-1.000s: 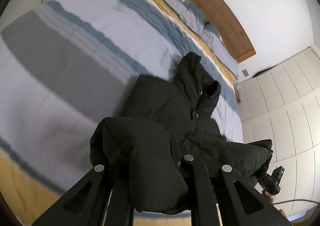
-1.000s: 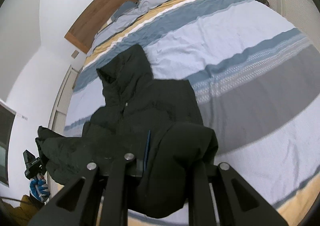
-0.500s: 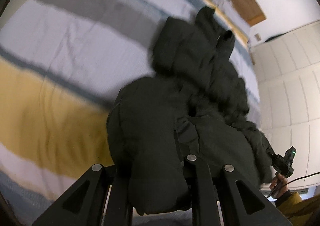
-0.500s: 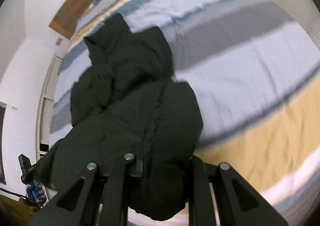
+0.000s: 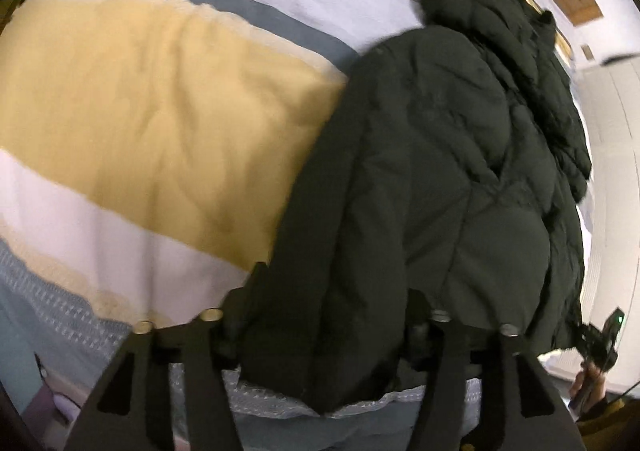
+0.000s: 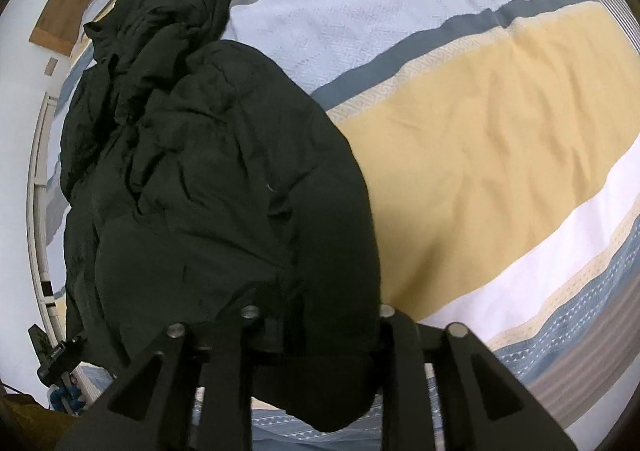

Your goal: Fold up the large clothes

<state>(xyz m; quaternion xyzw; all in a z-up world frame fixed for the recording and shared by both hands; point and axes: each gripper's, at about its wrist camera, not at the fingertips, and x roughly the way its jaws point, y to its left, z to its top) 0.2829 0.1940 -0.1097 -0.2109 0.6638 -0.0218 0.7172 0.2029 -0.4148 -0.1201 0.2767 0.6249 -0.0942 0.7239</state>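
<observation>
A black puffer jacket (image 5: 440,155) lies on the striped bedspread (image 5: 140,111), its hood toward the headboard. My left gripper (image 5: 324,331) has its fingers spread apart with the jacket's hem corner bunched between them; the fingertips are hidden by fabric. In the right wrist view the same jacket (image 6: 200,171) fills the left half. My right gripper (image 6: 316,331) likewise has the other hem corner between its fingers, tips hidden. Each gripper also shows small at the edge of the other's view, the right one (image 5: 600,335) and the left one (image 6: 52,355).
The bed's yellow stripe (image 6: 500,123) lies beside the jacket. A wooden headboard (image 6: 64,7) is at the far end. White wardrobe doors (image 5: 612,155) stand alongside the bed. The bed's foot edge is just below the grippers.
Both grippers have dropped low toward the bed's foot end with the jacket's hem. The jacket is pulled longer along the bed. The fingers now stand wider apart than before.
</observation>
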